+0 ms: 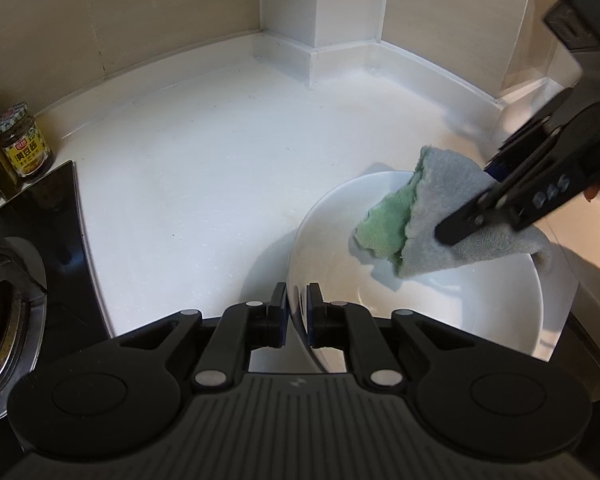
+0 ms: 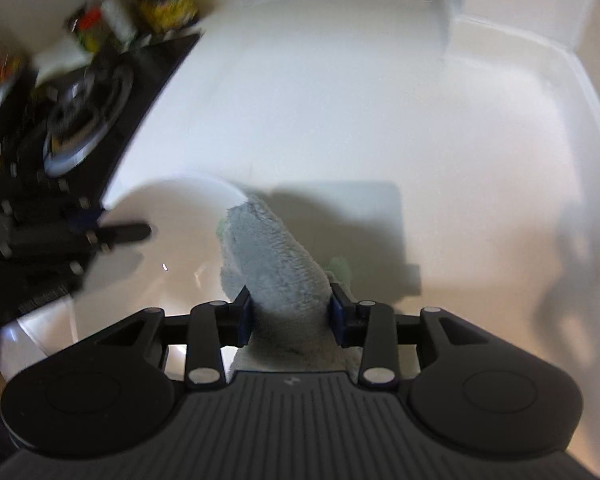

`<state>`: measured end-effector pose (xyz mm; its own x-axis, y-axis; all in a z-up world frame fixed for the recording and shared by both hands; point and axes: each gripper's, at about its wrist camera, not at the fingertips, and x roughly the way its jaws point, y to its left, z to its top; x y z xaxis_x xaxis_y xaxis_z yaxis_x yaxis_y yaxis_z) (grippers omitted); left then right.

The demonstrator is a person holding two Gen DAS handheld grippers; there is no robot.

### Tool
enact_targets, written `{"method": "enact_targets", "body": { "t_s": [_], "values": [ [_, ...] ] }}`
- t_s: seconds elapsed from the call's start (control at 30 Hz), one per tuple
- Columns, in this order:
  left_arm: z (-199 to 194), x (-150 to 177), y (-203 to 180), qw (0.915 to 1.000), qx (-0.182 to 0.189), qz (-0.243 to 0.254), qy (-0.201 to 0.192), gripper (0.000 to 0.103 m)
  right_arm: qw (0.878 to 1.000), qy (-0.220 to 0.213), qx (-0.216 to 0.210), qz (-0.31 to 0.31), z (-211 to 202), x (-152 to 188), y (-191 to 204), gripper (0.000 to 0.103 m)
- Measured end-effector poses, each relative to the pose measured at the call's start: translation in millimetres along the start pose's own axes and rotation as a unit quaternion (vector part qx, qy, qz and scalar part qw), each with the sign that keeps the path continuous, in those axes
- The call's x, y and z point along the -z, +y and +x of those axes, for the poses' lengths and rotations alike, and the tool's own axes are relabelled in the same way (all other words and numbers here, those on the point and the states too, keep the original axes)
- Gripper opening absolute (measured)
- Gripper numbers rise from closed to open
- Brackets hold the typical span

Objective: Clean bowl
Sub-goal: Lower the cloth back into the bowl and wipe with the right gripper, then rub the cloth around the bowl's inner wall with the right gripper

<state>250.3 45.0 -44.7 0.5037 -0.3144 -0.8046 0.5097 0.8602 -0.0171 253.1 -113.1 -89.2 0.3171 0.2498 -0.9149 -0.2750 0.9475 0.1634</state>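
Left wrist view: my left hand-held gripper (image 1: 298, 312) is pinched on the near-left rim of the round white ceramic bowl (image 1: 480, 320), which stands on the white bench (image 1: 204, 168) towards its near right. The right hand-held gripper (image 1: 452, 236) clamps a folded grey-and-green terry cloth (image 1: 432, 216) over the bowl's far side.

Right wrist view: blurred; the cloth (image 2: 276, 264) is squeezed between my right fingers above the bowl (image 2: 172, 232). I judge wiping is in hand; next, press the cloth against the inner wall.
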Motion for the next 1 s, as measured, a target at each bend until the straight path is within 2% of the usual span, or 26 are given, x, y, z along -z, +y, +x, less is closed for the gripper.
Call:
{"method": "enact_targets", "body": {
  "t_s": [0.1, 0.2, 0.27, 0.33, 0.5, 0.53, 0.57, 0.6, 0.7, 0.77, 0.83, 0.9, 0.97, 1.0],
  "values": [
    [2.8, -6.9, 0.7, 0.9995, 0.008, 0.028, 0.008, 0.007, 0.995, 0.014, 0.019, -0.094, 0.6, -1.1, 14.8, 0.023],
    [8.2, -16.7, -0.5, 0.9964, 0.032, 0.077, 0.014, 0.007, 0.981, 0.052, 0.026, -0.183, 1.8, -1.2, 30.0, 0.025],
    [11.2, -20.9, -5.6, 0.9911, 0.043, 0.125, 0.017, 0.009, 0.973, 0.078, 0.025, -0.215, 2.8, -5.9, 32.1, 0.026],
    [13.8, -25.0, -13.2, 0.9844, 0.041, 0.17, 0.023, 0.014, 0.974, 0.068, 0.033, -0.215, 4.5, -12.8, 28.9, 0.027],
    [16.3, -27.7, -2.7, 0.9956, 0.028, 0.086, 0.027, 0.013, 0.974, 0.044, 0.051, -0.214, 8.7, -30.2, 20.7, 0.026],
    [16.2, -27.5, -0.1, 0.9973, 0.025, 0.063, 0.028, 0.015, 0.976, 0.039, 0.05, -0.208, 8.6, -32.3, 18.5, 0.024],
    [13.5, -23.7, 4.6, 0.9994, 0.018, 0.012, 0.028, 0.019, 0.981, 0.033, 0.038, -0.187, 7.3, -33.0, 13.6, 0.023],
    [10.4, -19.5, 8.0, 0.9989, 0.008, -0.036, 0.03, 0.027, 0.986, 0.025, 0.027, -0.161, 6.0, -32.8, 8.4, 0.023],
    [0.0, -3.7, 9.1, 0.9875, -0.008, -0.153, 0.034, 0.027, 0.995, 0.0, 0.013, -0.102, 4.6, -28.3, 0.5, 0.022],
    [1.7, -5.3, 3.7, 0.9906, -0.019, -0.132, 0.032, 0.019, 0.998, -0.017, 0.008, -0.062, 3.4, -24.3, -2.7, 0.023],
    [3.5, -6.9, -1.6, 0.9931, -0.029, -0.11, 0.029, 0.005, 0.999, -0.022, 0.007, -0.046, 3.3, -18.1, -0.9, 0.023],
    [5.3, -9.0, -6.5, 0.9952, -0.037, -0.086, 0.028, 0.007, 0.998, -0.003, -0.01, -0.062, 2.0, -12.1, 1.2, 0.022],
    [8.6, -14.1, -6.8, 0.9986, -0.014, -0.039, 0.032, 0.006, 0.995, 0.025, -0.028, -0.096, 0.8, -8.4, 0.2, 0.023],
    [10.6, -16.9, -9.0, 0.9993, 0.001, 0.003, 0.037, 0.007, 0.991, 0.042, -0.034, -0.122, 0.9, -10.2, 0.4, 0.023]
  ]
}}
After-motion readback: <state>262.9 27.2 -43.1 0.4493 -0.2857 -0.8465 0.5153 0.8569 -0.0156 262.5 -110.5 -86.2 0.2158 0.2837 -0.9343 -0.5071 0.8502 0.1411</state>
